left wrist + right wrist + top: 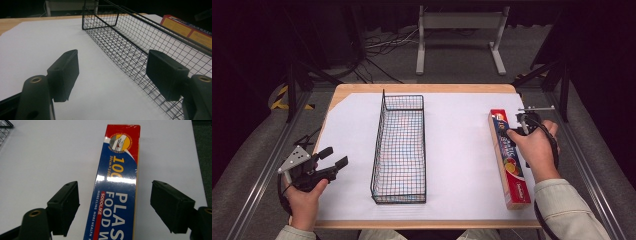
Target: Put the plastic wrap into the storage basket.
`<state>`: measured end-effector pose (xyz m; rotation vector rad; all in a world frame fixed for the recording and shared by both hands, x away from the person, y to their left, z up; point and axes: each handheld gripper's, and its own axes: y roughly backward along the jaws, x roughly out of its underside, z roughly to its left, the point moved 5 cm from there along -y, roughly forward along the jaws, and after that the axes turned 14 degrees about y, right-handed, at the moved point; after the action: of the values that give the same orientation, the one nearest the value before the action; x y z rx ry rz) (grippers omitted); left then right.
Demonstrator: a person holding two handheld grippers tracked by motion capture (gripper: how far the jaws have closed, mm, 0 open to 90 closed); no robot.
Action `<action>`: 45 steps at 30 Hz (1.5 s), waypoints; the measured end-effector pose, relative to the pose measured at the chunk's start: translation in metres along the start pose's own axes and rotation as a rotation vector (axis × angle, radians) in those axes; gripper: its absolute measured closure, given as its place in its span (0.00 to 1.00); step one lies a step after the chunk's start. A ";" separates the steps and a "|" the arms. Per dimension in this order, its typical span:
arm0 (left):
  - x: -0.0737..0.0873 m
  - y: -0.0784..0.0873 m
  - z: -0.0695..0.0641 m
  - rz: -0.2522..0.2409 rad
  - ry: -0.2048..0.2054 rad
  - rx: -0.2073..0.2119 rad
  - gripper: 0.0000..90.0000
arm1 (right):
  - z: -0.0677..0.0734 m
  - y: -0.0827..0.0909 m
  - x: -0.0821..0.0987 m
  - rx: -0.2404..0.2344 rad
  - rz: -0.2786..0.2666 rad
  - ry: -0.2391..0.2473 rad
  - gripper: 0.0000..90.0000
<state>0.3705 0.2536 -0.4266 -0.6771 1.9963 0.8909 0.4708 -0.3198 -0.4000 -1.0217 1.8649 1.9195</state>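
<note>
A long red and blue box of plastic food wrap (pixel 514 177) lies along the right side of the white sheet. My right gripper (pixel 517 131) hovers over its far half. In the right gripper view the box (pixel 120 170) runs up between the jaws of that gripper (pixel 115 205); they stand open, one on each side, clear of the box. My left gripper (pixel 335 156) rests at the table's near left, open with nothing in it (pixel 112 72). It points toward a black wire basket (pixel 401 100) in the middle.
The basket (pixel 130 37) is long, narrow and has nothing in it. The box's yellow side (pixel 185 27) shows beyond it. A white sheet (pixel 457 150) covers the wooden table (pixel 422 88). Metal rails flank the table; a white stand (pixel 459 22) is on the floor behind.
</note>
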 end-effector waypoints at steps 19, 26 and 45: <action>0.002 0.001 0.000 0.004 -0.005 -0.007 0.30 | 0.009 -0.029 0.030 -0.015 0.179 -0.024 0.22; 0.002 0.001 0.000 0.007 -0.007 -0.004 0.30 | 0.012 -0.035 0.036 -0.018 0.236 -0.012 0.27; 0.003 0.003 0.002 0.005 0.000 -0.010 0.31 | 0.017 -0.029 0.035 0.028 0.315 -0.133 0.44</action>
<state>0.3680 0.2561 -0.4287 -0.6778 1.9954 0.9040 0.4598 -0.3088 -0.4459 -0.6021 2.0671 2.0636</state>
